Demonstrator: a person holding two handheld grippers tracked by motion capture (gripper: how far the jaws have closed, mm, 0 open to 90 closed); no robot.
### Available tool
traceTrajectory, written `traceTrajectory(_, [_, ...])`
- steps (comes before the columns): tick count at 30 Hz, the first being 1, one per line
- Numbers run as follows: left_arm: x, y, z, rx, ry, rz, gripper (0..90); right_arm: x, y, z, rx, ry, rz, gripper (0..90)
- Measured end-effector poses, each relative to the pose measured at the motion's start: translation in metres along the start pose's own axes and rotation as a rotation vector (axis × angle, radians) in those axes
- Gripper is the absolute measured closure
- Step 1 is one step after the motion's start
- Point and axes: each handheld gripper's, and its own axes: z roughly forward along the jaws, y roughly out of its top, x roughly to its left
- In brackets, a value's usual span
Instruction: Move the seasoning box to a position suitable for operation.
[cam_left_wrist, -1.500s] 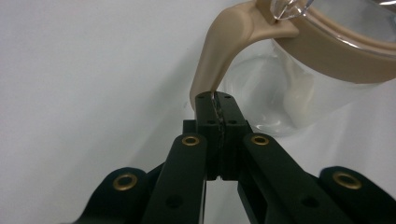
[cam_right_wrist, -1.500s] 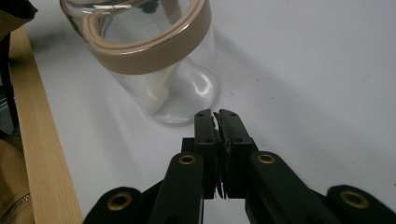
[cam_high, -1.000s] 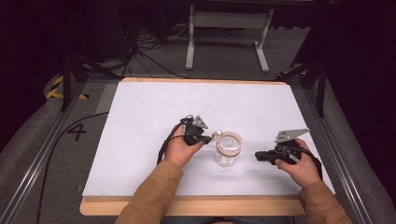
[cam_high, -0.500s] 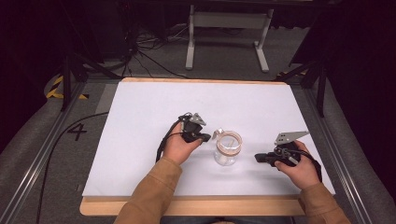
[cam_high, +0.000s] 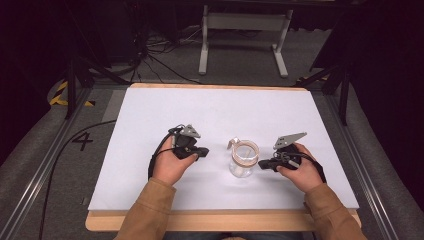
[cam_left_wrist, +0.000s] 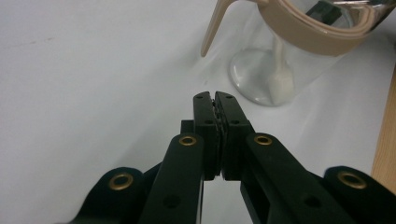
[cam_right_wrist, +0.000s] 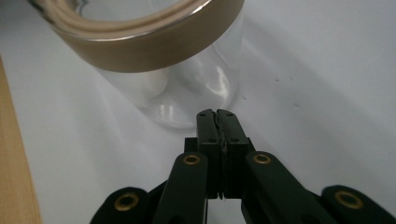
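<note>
Both grippers rest low on the white table sheet (cam_high: 150, 125) with a clear glass jar (cam_high: 243, 165) standing between them; my left gripper (cam_high: 204, 152) points toward the jar from its left, held in the left hand (cam_high: 170, 165), and in the left gripper view its jaws are pressed together with nothing between them (cam_left_wrist: 215, 100); the tips stop short of the jar (cam_left_wrist: 280, 70), near it but apart from it. My right gripper (cam_high: 261, 164) comes at the jar from the other side in the right hand (cam_high: 300, 172); in the right gripper view its jaws are likewise closed on nothing (cam_right_wrist: 217, 116), and the tips sit just beside the jar's lower wall (cam_right_wrist: 187, 93); I cannot tell whether they touch the glass.

The jar stands upright on the sheet, toward the near edge and a little right of centre; it has a tan band around its rim (cam_right_wrist: 154, 44), and a tan tab (cam_high: 233, 143) sticks out from that band on the far left side, seen in the left gripper view as a curved strip (cam_left_wrist: 212, 28) hanging down from the rim; something pale shows inside the jar near its base (cam_left_wrist: 280, 81), too blurred to name. The wooden table edge (cam_high: 200, 220) shows below the sheet; grey plates sit atop each gripper; a black cable (cam_high: 155, 157) loops back from the left one.
</note>
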Motion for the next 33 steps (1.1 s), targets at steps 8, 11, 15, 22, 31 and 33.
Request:
traceTrajectory(8, [0.000,-0.006,-0.005,-0.014,-0.009,0.011,86.8,-0.004,0.004,0.014,0.006,-0.043,-0.012,90.0])
traceTrajectory(11, [0.000,-0.007,-0.005,-0.006,-0.007,0.014,86.7,-0.004,0.004,0.013,-0.024,-0.064,-0.010,90.0])
traceTrajectory(15, [0.001,-0.008,-0.005,-0.007,-0.005,0.008,86.8,-0.004,0.005,0.013,-0.039,-0.075,-0.014,90.0])
traceTrajectory(22, [0.002,-0.008,-0.002,-0.002,-0.013,0.000,86.6,0.000,0.004,0.013,-0.023,-0.053,-0.017,90.0])
traceTrajectory(31, [0.005,-0.006,0.000,-0.005,-0.019,-0.004,86.3,0.016,0.007,0.015,0.014,-0.013,-0.046,90.0])
traceTrajectory(33, [0.005,-0.005,0.000,-0.008,-0.018,0.001,86.2,0.019,0.007,0.015,0.018,-0.012,-0.052,90.0])
